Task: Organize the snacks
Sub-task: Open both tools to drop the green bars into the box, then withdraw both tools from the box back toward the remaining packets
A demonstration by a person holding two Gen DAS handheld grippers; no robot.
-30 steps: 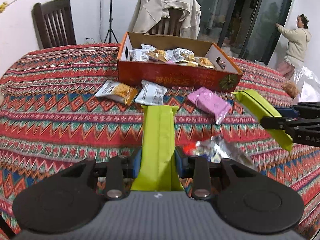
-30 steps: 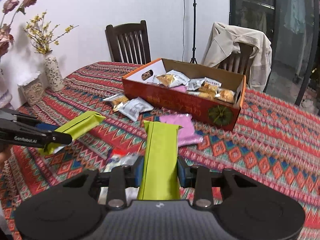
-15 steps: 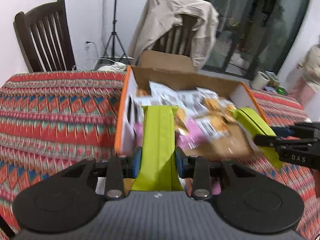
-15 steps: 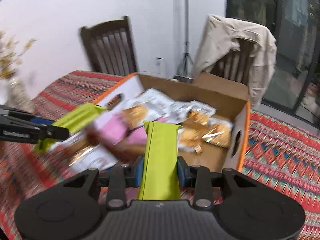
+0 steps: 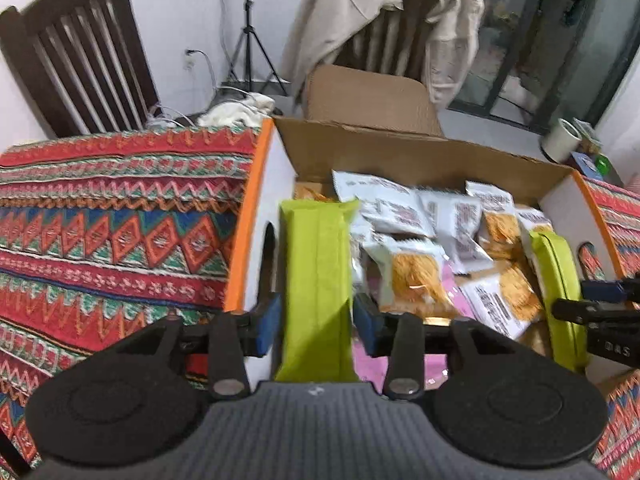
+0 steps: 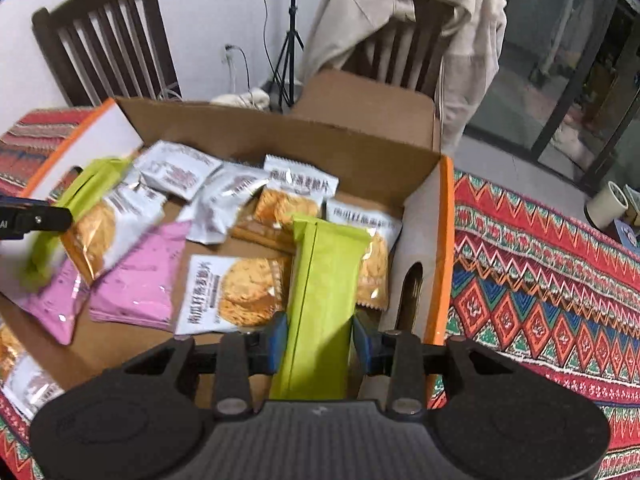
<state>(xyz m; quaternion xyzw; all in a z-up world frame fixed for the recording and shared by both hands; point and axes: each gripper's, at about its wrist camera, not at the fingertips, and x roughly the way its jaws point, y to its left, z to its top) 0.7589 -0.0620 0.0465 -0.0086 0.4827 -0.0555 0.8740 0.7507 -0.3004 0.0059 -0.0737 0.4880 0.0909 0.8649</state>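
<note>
Left claw [image 5: 316, 324] now over box [image 5: 249, 216], newly widened around loose green packet [image 5: 316, 256]

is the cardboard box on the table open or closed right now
Open. The cardboard box has its back flap standing up, and snack packets lie exposed inside, with both green packets above them.

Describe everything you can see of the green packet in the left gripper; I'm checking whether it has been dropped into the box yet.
The green packet is a long, flat, matte lime wrapper with a seam down its middle and a crimped far end. It lies lengthwise between the fingers of the left gripper, whose jaws have just been opening; slim gaps show on both sides. It is over the left end of the cardboard box; contact with the contents cannot be told.
</note>
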